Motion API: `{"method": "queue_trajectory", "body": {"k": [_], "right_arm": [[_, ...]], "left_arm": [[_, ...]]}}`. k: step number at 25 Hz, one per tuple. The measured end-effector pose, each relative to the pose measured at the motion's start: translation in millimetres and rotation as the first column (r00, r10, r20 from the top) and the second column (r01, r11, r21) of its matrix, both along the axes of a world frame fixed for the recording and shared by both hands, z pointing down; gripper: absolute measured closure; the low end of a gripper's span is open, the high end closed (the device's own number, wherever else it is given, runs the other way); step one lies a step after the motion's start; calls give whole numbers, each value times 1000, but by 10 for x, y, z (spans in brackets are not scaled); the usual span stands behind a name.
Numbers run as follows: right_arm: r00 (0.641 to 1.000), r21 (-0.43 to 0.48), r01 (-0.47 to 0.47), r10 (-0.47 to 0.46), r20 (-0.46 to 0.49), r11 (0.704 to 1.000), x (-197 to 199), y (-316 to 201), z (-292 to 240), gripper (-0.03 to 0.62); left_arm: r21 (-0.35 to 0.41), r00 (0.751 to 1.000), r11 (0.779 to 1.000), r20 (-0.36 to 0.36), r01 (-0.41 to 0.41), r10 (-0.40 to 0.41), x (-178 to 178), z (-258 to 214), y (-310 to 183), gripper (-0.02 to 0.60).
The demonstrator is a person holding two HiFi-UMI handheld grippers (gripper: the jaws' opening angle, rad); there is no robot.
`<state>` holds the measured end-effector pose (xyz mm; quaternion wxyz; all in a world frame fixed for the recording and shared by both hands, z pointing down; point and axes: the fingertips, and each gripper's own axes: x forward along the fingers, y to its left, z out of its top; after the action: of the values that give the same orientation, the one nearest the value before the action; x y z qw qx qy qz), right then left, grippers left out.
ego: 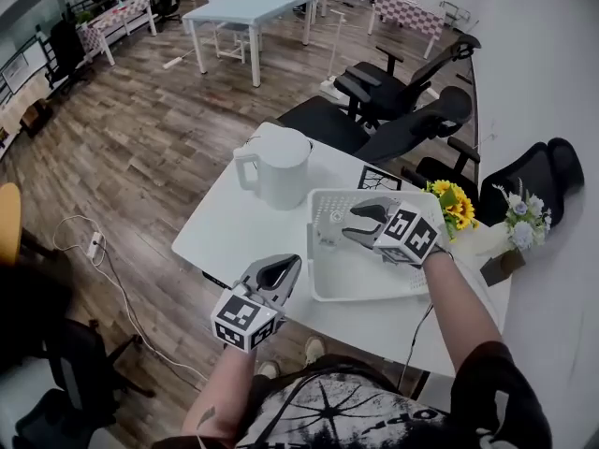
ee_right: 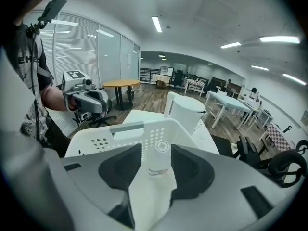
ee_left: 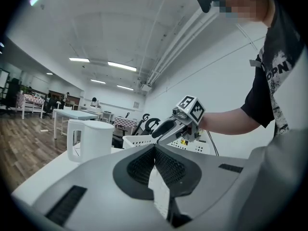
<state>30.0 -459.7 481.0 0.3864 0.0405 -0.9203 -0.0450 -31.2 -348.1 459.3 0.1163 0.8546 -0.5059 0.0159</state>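
between the right gripper's (ego: pixel 352 223) jaws, just at their tips, stands a small white bottle (ee_right: pixel 158 160), upright, round cap on top, its long axis running straight up across the line of the jaws. those jaws are parted, one pad on each side of the bottle, the gap only a little wider than the bottle itself; no firm squeeze shows. the bottle sits inside the white plastic basket (ee_right: pixel 120 139), close against the perforated wall with the handle slot, dead ahead of the jaws. the left gripper (ego: pixel 292 267) hangs well apart from it, outside the basket's near corner over the table edge, pads pressed together on nothing, so the right one is plainly the nearer. beyond the basket a white electric kettle (ego: pixel 279 168) stands on the same white table (ego: pixel 220 227), and sunflowers (ego: pixel 454 209) sit to the basket's far side. around all this, an office: wood floor (ego: pixel 159 129), black swivel chairs (ego: pixel 393 96), more tables at the back.
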Motion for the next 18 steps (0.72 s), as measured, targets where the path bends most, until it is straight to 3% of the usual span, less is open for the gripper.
{"method": "queue_trajectory", "body": {"k": [8, 18], "right_arm": [[997, -56, 69, -72, -43, 996, -235, -123, 374, 404], [994, -103, 111, -108, 30, 989, -362, -156, 498, 426]], "left_arm": [[-36, 996, 995, -11, 90, -90, -99, 135, -69, 571], [-61, 987, 985, 5, 161, -161, -169, 237, -81, 571]]}}
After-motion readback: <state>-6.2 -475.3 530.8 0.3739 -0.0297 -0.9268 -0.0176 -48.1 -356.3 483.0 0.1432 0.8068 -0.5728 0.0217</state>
